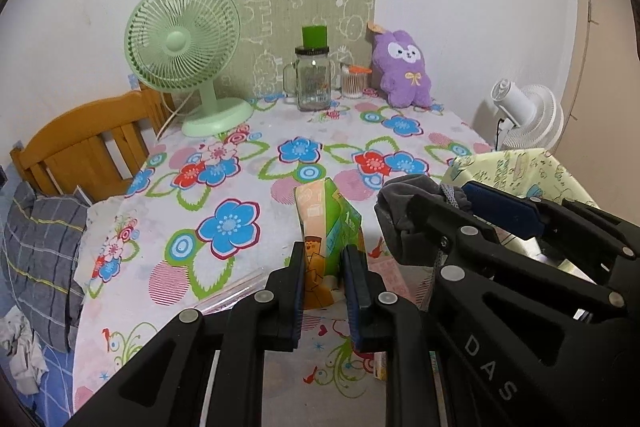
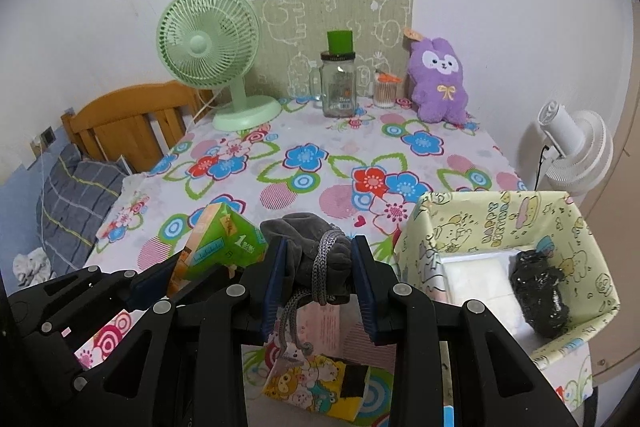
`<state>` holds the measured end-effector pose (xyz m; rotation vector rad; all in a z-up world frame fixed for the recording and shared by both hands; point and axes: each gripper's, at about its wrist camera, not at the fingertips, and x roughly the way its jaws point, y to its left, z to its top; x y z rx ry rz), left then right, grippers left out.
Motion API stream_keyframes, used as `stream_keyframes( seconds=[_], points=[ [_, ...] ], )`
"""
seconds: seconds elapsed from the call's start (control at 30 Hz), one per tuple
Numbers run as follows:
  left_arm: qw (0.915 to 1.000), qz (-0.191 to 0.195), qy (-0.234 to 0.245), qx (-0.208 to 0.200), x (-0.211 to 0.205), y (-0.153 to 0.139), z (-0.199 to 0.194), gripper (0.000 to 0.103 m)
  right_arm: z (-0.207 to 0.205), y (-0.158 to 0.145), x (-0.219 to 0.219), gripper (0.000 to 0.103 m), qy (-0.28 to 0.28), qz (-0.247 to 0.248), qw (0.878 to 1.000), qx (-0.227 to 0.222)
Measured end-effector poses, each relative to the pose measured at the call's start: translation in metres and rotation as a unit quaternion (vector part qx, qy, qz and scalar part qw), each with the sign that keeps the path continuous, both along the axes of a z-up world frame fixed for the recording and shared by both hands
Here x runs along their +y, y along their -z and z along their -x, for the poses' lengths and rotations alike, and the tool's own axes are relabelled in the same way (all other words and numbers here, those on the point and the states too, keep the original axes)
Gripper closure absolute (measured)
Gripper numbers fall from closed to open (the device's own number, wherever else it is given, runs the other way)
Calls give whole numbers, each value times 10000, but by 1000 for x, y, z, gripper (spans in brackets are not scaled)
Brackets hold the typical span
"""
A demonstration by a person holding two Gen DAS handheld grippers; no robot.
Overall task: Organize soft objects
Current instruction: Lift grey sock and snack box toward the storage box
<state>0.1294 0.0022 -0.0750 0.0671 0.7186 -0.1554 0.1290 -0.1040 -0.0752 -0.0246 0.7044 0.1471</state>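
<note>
My left gripper (image 1: 325, 291) is shut on a green and orange tissue pack (image 1: 326, 227), held up over the flowered table; the pack also shows in the right wrist view (image 2: 218, 247). My right gripper (image 2: 318, 285) is shut on a grey drawstring pouch (image 2: 308, 247), held above the table's near edge; the pouch also shows in the left wrist view (image 1: 404, 211). A pale yellow cartoon-print box (image 2: 496, 223) stands open at the right, holding a black shiny bundle (image 2: 540, 295) on a white pad. A purple plush rabbit (image 2: 438, 83) sits at the far right of the table.
At the table's back stand a green desk fan (image 2: 208, 51), a glass jar mug (image 2: 338, 83) with a green cup on it, and a cotton swab jar (image 2: 385, 89). A wooden headboard (image 2: 128, 123) and pillow are left. A white fan (image 2: 576, 147) stands right. A colourful packet (image 2: 316, 387) lies below my right gripper.
</note>
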Motion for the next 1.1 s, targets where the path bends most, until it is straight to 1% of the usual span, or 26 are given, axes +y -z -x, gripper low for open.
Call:
stream_keyframes(
  seconds=[0.63,1.1],
  points=[
    [9985,-5,-149,-520,-8,-44,40,87,40,-47,-10,67,-209,-171,9984,-497],
    [9968,38,-229,-759,-27,-61,50,87,47,-68,-30,67,-325,-159,9969,-699]
  ],
)
